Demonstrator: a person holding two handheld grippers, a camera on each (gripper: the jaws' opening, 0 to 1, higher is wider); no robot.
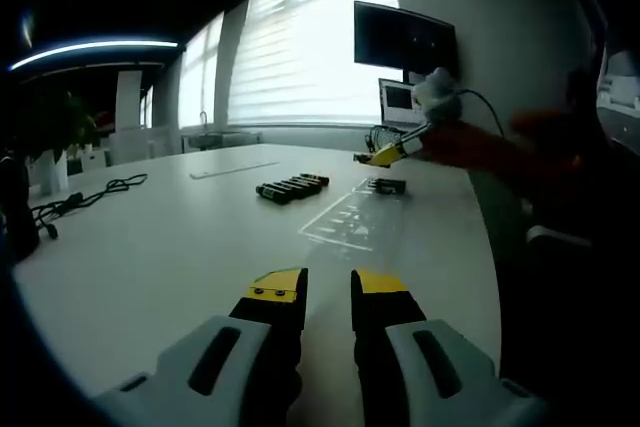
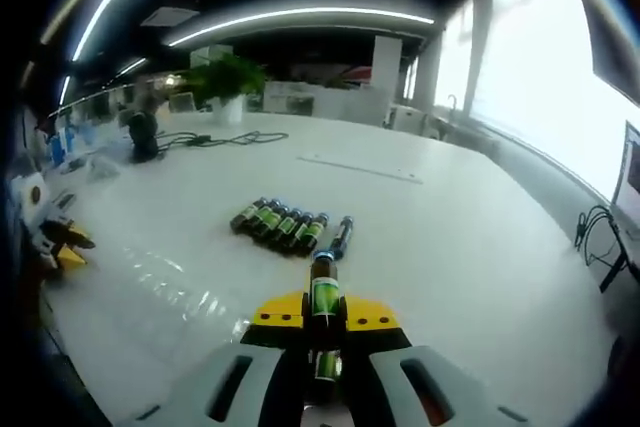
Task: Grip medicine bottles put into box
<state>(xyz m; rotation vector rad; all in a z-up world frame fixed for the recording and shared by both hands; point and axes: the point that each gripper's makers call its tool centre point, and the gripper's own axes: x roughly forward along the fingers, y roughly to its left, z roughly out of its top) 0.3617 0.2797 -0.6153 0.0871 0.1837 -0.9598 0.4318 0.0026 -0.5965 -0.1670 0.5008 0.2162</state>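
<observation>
Several dark medicine bottles with green labels lie in a row (image 1: 292,187) (image 2: 280,222) mid-table, and a single bottle (image 2: 341,235) (image 1: 388,185) lies apart beside them. A clear plastic box (image 1: 350,217) (image 2: 170,282) rests flat on the white table. My right gripper (image 2: 323,315) is shut on one medicine bottle (image 2: 323,297), which sticks forward between the jaws. In the left gripper view that gripper (image 1: 385,154) hovers above the box's far end. My left gripper (image 1: 328,287) stands open above the table's near side, nothing between its fingers; it appears also as a left gripper (image 2: 60,242) at the table edge.
A black cable (image 1: 100,192) (image 2: 215,137) trails across the far side of the table (image 1: 180,247). A thin clear strip (image 1: 235,169) (image 2: 360,167) lies beyond the bottles. A monitor (image 1: 405,39) and laptop (image 1: 398,99) stand at the window end. A potted plant (image 2: 228,77) stands behind.
</observation>
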